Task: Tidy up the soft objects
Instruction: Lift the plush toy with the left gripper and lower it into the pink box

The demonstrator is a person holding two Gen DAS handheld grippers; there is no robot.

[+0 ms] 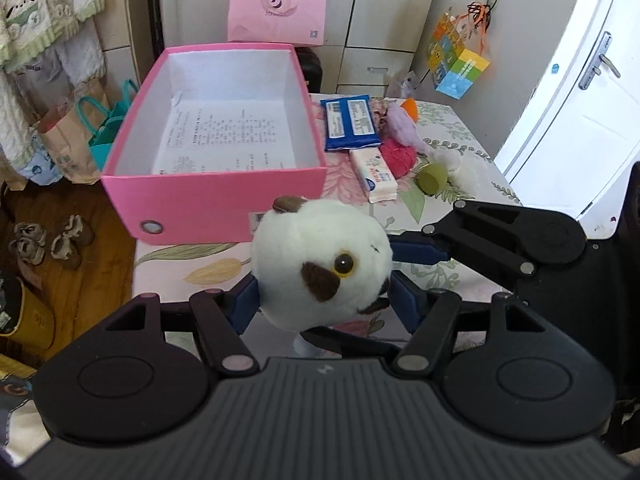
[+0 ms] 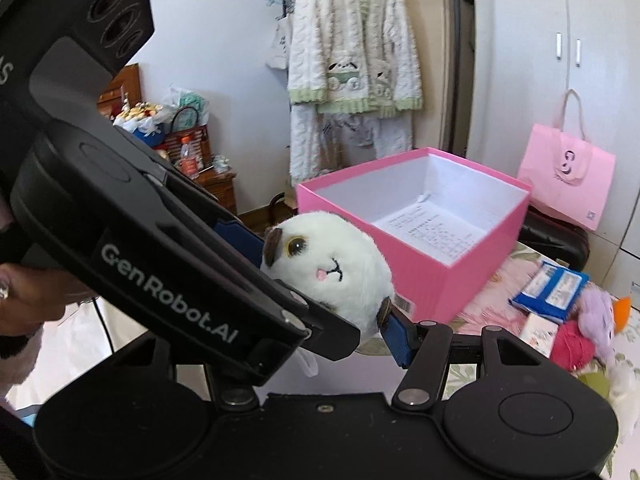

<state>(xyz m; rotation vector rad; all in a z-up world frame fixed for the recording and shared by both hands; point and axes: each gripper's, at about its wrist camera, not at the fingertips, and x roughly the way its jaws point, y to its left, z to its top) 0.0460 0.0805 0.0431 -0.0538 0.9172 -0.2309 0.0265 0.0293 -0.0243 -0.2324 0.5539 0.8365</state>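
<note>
Barely begun: round white-and-brown plush hamster pinched by left gripper, right gripper alongside, grip unclear; open pink cardboard box toyless, others heaped on surface.

A floral cloth is spread over the tabletop. A white door with a metal handle is seen at the right, brightly lit by daylight. Pale cabinet doors are set behind the table. A wooden floor is visible at the left. A fleecy white-and-green robe is hung against a plain white wall, and a wooden dresser is placed below.
</note>
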